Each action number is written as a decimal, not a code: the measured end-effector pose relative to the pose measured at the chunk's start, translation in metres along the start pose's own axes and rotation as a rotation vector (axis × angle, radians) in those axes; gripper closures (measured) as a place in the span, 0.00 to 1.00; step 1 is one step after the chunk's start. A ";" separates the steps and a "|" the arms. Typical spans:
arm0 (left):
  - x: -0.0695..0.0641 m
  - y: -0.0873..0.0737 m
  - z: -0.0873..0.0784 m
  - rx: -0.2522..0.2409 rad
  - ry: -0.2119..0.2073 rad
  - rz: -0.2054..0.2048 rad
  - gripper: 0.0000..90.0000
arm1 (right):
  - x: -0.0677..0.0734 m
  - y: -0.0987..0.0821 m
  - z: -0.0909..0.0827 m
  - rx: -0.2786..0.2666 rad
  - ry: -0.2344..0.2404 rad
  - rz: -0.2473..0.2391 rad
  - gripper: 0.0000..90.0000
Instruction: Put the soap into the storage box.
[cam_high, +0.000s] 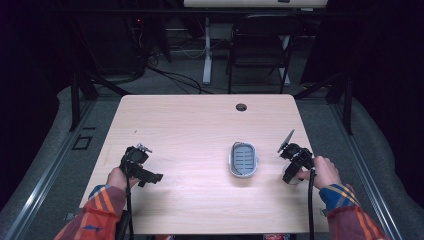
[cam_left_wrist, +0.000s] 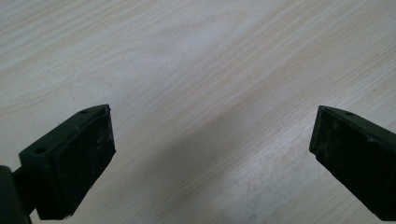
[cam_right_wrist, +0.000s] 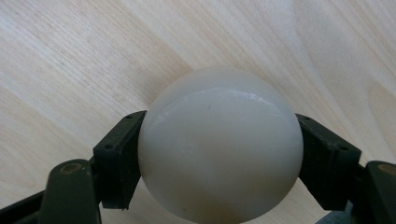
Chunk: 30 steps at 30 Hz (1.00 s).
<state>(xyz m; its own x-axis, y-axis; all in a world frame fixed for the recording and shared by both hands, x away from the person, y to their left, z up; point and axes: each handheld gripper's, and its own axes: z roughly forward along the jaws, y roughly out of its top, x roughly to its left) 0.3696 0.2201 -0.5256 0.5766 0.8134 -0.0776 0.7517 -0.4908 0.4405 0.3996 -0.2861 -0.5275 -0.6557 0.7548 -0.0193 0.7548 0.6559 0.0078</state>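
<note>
Fingers, right gripper (cam_right_wrist: 219, 154): clamped on my white ball (cam_right_wrist: 219, 144), right of the grey tray (cam_high: 243, 160).
Fingers, left gripper (cam_left_wrist: 210, 158): apart, empty, left of tray.
Progress: ball grasped; placing, I judge, remains.

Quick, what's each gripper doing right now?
Left gripper: open, nothing between its fingers.
Right gripper: shut on a white ball.

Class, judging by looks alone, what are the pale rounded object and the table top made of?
Pale rounded object, gripped between the right gripper's fingers: smooth, glossy and off-white with a soft highlight, perhaps soap or plastic. Table top: matt light wood or wood-look laminate, with visible grain lines.
</note>
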 end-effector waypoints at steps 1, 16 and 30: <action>0.000 0.000 0.000 0.002 0.000 -0.002 0.00 | 0.000 0.002 -0.001 -0.002 -0.008 -0.004 0.27; 0.000 0.000 0.000 0.000 -0.001 -0.003 0.00 | 0.014 0.016 -0.003 -0.056 0.002 -0.019 0.27; 0.000 0.000 0.000 0.001 -0.005 -0.004 0.00 | 0.024 0.034 -0.010 -0.009 -0.012 -0.103 0.27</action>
<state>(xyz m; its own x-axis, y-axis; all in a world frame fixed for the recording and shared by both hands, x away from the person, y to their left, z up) 0.3695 0.2203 -0.5259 0.5752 0.8137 -0.0840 0.7543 -0.4880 0.4392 0.4098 -0.2455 -0.5182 -0.7297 0.6829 -0.0329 0.6829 0.7304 0.0138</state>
